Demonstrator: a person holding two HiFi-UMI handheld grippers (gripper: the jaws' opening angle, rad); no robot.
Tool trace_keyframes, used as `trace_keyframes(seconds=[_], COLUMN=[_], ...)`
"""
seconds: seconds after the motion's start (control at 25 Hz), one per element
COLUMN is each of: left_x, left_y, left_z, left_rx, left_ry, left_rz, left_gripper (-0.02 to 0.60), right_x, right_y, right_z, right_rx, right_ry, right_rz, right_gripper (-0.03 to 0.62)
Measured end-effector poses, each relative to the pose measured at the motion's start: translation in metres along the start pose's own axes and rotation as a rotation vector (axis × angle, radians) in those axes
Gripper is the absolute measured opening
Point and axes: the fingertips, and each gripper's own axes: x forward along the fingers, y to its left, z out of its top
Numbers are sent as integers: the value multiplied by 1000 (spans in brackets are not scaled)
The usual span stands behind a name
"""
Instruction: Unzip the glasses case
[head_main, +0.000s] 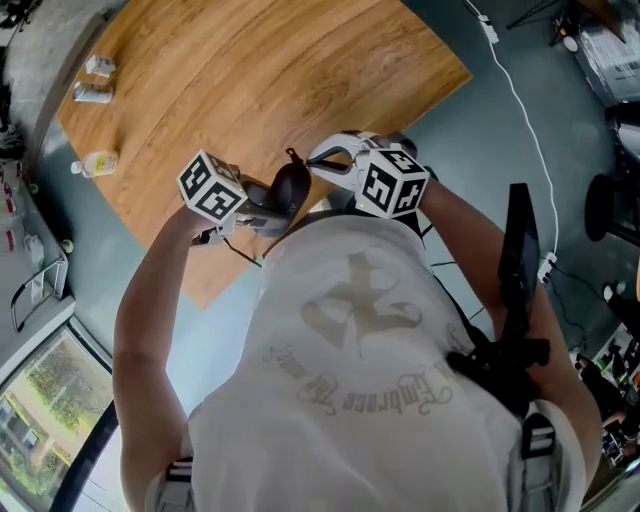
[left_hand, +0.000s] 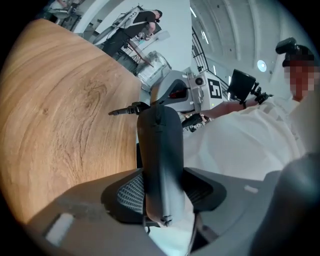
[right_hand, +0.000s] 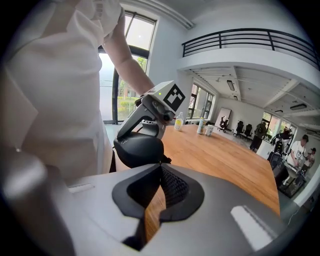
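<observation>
Open-plan office, grey floor; pale round wooden table (head_main: 250, 80) fills the upper part of the head view.

- Far left edge of table: three small white bottles and packets (head_main: 92, 93), well apart from the work.
- Left gripper (left_hand: 162, 192): jaws set moderately wide and clamped across the narrow body of the dark grey hard-shell glasses case (left_hand: 160, 140). The case is held in the air between the table's near edge and the person's white T-shirt (head_main: 370, 330), long axis pointing away from this gripper.
- Thin black zipper pull (left_hand: 124, 110): sticks out sideways from the case's far end, toward the table.
- Right gripper (right_hand: 160, 167): jaws drawn nearly together, tips at the case's rounded end just beside the pull. Whether they nip anything, I cannot tell.
- Right of person: black stand with screen (head_main: 520, 260) and a white cable on the floor, clear of both arms.

Handling, judged: the shell looks light, stiff and smooth, so it may twist in the clamp. The mid-body grip suits it. The pull is small and floppy and wants a fingertip pinch. Nothing blocks it but the shirt close behind.
</observation>
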Motion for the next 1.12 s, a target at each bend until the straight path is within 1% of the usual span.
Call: trace_keyframes(seconds=[0.12,0.24,0.32,0.44,0.52,0.56,0.64,0.76,0.92,0.96,1.08,1.12], left_x=[0,2,5,8,9,9,8,3,5,6,6,7], left_y=[4,7,9,11,13,14,19,28,40,47,69,73], left_z=[-9,-15,-19,-25,-25,-25,-22,-14,-12,-10,-3,-1], left_rx=[48,71,86,112,125,126,110,83,114,121,136,138], left_ry=[100,172,236,343,392,401,381,312,300,293,267,267], left_rz=[23,37,41,29,15,11,10,26,16,35,128,147], left_gripper=[236,235,235,234,234,235,236,242,256,256,258,263], right_x=[10,16,17,20,23,24,27,28,33,35,40,41], right_y=[3,9,14,18,17,17,12,1,-3,-4,-11,-12], right_z=[0,-2,-3,2,5,4,1,-4,-13,-17,-33,-38], right_rx=[-60,-129,-197,-302,-334,-338,-319,-233,-133,-106,0,30], right_ry=[28,60,88,113,121,126,134,122,109,112,122,124], right_rz=[26,71,101,121,132,137,135,113,106,100,80,76], right_gripper=[9,8,9,9,9,9,9,9,9,9,9,9])
